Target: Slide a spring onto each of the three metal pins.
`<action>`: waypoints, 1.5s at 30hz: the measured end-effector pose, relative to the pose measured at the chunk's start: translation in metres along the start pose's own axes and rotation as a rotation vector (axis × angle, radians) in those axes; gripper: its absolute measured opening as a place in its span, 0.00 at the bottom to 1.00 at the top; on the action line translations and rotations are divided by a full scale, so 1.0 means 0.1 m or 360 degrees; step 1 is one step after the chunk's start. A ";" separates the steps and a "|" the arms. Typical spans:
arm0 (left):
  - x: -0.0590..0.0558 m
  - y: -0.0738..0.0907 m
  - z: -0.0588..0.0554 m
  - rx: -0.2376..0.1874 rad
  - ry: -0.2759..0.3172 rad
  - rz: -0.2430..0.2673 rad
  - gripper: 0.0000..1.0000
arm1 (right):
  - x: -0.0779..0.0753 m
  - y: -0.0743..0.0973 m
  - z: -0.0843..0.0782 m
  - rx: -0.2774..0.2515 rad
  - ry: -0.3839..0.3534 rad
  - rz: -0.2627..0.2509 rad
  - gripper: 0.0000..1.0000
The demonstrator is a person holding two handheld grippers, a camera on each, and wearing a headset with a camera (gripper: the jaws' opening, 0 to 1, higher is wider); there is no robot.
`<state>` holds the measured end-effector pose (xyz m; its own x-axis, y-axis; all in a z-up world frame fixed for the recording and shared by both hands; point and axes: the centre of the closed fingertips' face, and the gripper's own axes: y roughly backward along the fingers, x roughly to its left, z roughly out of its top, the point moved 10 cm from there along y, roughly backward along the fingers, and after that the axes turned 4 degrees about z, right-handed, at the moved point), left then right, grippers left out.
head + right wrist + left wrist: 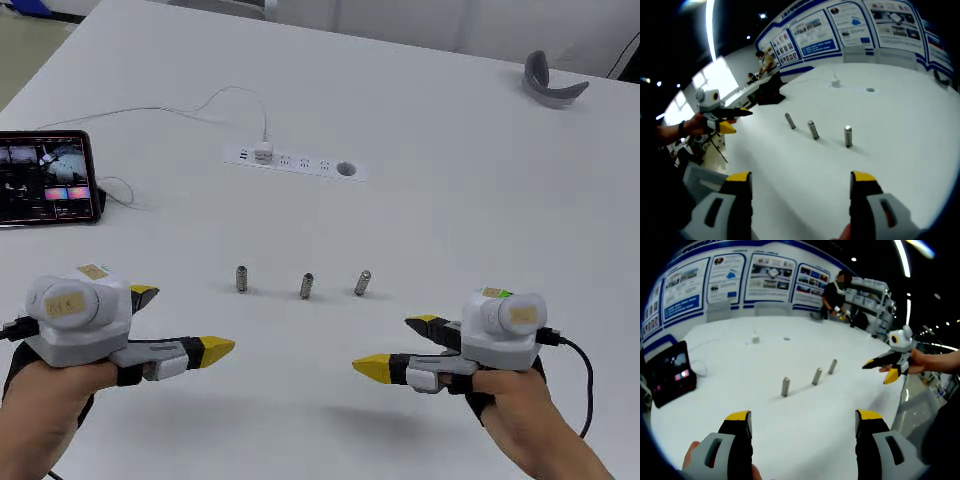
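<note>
Left gripper (185, 319), right gripper (388, 345): fingers (212, 349) spread wide, empty; three pins (306, 285) upright ahead, coils hard to resolve.

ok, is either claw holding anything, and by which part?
Nothing held. The left claw and right claw are both open and empty, short of the three pins standing on the table.

The tablet (45, 178) is cut off by the head view's left edge, print on the wall posters (770, 275) is too blurred to read, and the three pins (306, 286) are too small to tell coils from bare metal.
</note>
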<state>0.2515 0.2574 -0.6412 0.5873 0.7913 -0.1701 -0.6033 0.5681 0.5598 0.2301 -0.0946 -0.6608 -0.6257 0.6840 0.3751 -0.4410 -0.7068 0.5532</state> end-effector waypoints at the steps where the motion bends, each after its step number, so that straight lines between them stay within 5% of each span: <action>1: 0.00 0.00 0.00 -0.0002 0.0000 -0.0002 0.86 | 0.00 0.00 0.00 0.0000 0.0000 0.0000 0.82; 16: 0.00 -0.02 -0.04 0.0066 0.0017 -0.0044 0.85 | 0.02 0.01 -0.02 -0.0002 -0.0014 0.0007 0.83; 33: 0.06 -0.03 -0.04 0.0040 0.0041 -0.0080 0.77 | 0.01 0.01 -0.03 -0.0011 -0.0029 0.0008 0.84; 45: 0.09 -0.03 -0.04 0.0040 0.0048 -0.0081 0.82 | 0.01 0.00 -0.03 -0.0007 -0.0031 0.0012 0.86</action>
<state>0.2562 0.2632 -0.6480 0.6000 0.7682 -0.2233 -0.5590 0.6023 0.5699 0.2276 -0.0939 -0.6623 -0.6163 0.6822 0.3935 -0.4394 -0.7125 0.5470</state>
